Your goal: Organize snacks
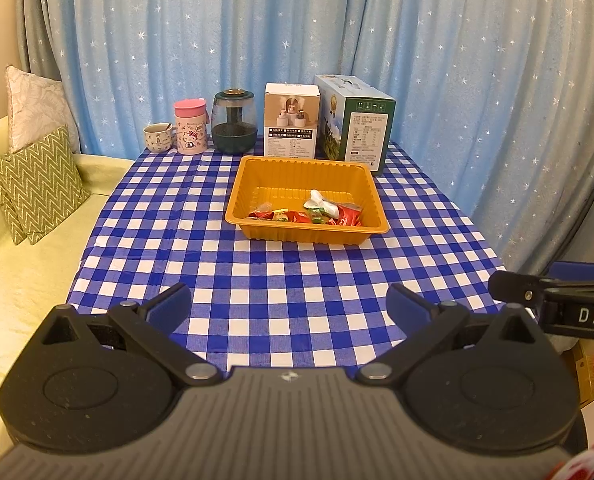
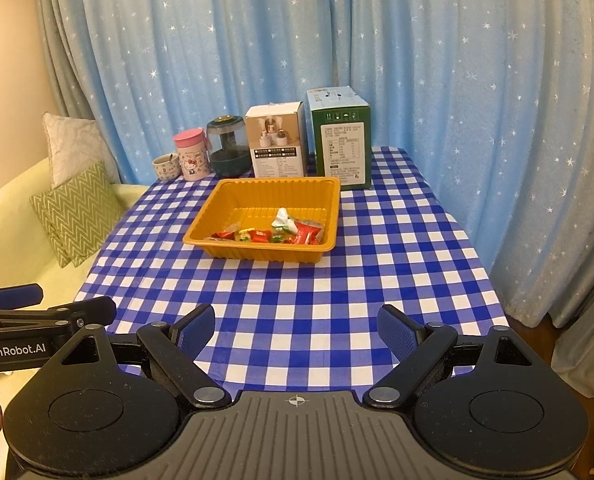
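**Snacks gathered in the tray, both grippers idle at the near edge**

The snacks [image 1: 311,212], a small heap of red, yellow, green and white wrappers, lay in the near right part of the orange tray [image 1: 257,184], which sat on the checked bench [image 1: 257,276] toward its far side. Nothing loose showed on the cloth around it, so the sorting looked all but finished. Just behind the tray stood a white box [image 1: 292,124] and a green box [image 1: 357,128]; to their left were a dark jar [image 1: 234,124], a pink-lidded tumbler [image 1: 191,128] and a small cup [image 1: 158,138].

The left gripper [image 1: 289,304] and the right gripper [image 2: 295,326] hung over the near edge of the bench, well apart from the tray, jaws spread wide and holding nothing.

The risk from here seemed modest. The tray was light and shallow, so a careless reach into it could shove it back against the boxes or tip a wrapper over its rim. The two grippers sat close side by side and might knock together if both moved in at once.
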Available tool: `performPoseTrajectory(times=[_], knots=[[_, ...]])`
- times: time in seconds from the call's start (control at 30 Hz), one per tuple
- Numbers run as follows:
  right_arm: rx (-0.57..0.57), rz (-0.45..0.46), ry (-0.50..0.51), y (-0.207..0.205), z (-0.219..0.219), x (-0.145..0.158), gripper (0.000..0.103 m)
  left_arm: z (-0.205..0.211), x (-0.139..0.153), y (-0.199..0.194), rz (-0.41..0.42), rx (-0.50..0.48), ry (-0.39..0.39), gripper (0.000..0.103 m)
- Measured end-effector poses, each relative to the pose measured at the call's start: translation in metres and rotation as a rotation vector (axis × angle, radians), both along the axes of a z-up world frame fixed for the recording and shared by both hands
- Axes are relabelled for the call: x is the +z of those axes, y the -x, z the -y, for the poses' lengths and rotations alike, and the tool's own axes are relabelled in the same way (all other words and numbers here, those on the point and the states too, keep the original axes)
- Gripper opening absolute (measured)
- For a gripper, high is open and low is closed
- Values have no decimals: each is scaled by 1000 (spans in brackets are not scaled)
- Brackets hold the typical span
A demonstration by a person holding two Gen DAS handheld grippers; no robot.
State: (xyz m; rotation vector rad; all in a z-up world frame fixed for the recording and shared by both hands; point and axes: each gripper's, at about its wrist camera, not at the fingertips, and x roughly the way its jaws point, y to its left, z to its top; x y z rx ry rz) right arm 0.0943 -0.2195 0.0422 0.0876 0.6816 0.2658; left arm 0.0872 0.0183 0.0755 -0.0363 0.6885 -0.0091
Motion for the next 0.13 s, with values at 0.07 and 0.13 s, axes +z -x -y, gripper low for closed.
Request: performPoseTrajectory(times=[0.07, 0.13], knots=[[0, 1, 1, -1, 1, 0, 88, 0, -1, 0, 6, 8, -7, 103], [0, 1, 0, -1, 2, -1, 88, 0, -1, 0, 7, 9, -5, 103]])
